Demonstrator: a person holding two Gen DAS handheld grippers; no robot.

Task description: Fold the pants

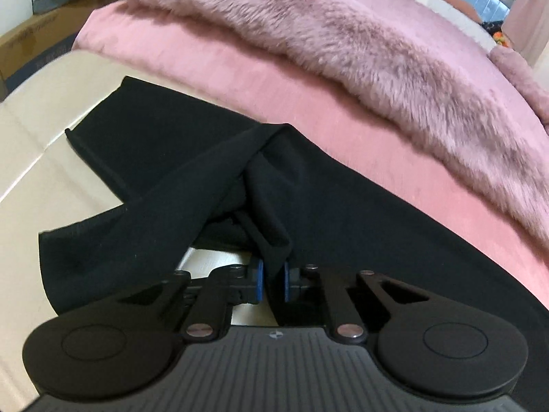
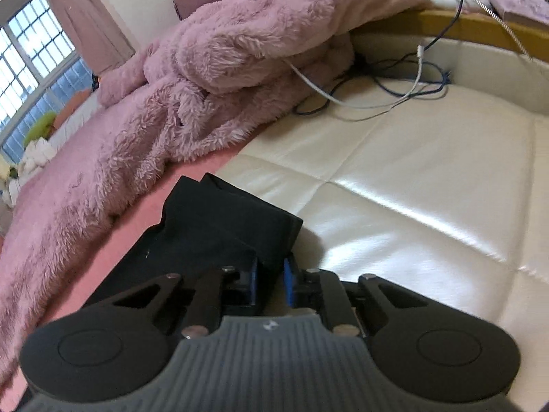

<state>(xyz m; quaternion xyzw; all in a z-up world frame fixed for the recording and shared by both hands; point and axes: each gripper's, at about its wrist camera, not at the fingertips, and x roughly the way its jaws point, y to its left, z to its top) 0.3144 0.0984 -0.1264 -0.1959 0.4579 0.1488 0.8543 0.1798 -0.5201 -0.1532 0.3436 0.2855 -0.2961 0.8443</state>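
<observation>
The bed (image 2: pixel 429 178) carried everything: bare cream mattress on the right, a pink sheet (image 1: pixel 212 65) on the left w/ a fluffy pink blanket (image 2: pixel 212 68) heaped on the far side. Cables (image 2: pixel 405 92) trailed over the far part of the mattress, well apart from the work.

The black pants (image 1: pixel 178 158) lay near, half on the mattress, half on the sheet. In the left view the legs crossed each other, one cuff lying far-left on the mattress, the cloth twisted and bunched in the middle.

Left hand-held gripper (image 1: pixel 271 283) was clamped on a narrow fold of the pants, cloth running straight up between the blue pads. Right hand-held gripper (image 2: pixel 271 285) was likewise clamped on a corner of the pants, a thick, doubled-over bit by the look of it.

Risks, as a judgement:
- Biggest: the crossed legs. Lifting or swinging over from here would prob. carry the twist into the fold, so a lumpy, uneven result.
- Left pinch was thin, maybe one layer only; a pull could let the under layer drop, or the cloth slide out of the pads.
- Right bite sat near the cloth's edge; a sideways tug could strip it.
- Pulling the two ends unevenly would skew the edges.
- Dragging the pants toward the far-left could snag the blanket's pile or ruck the sheet.
</observation>
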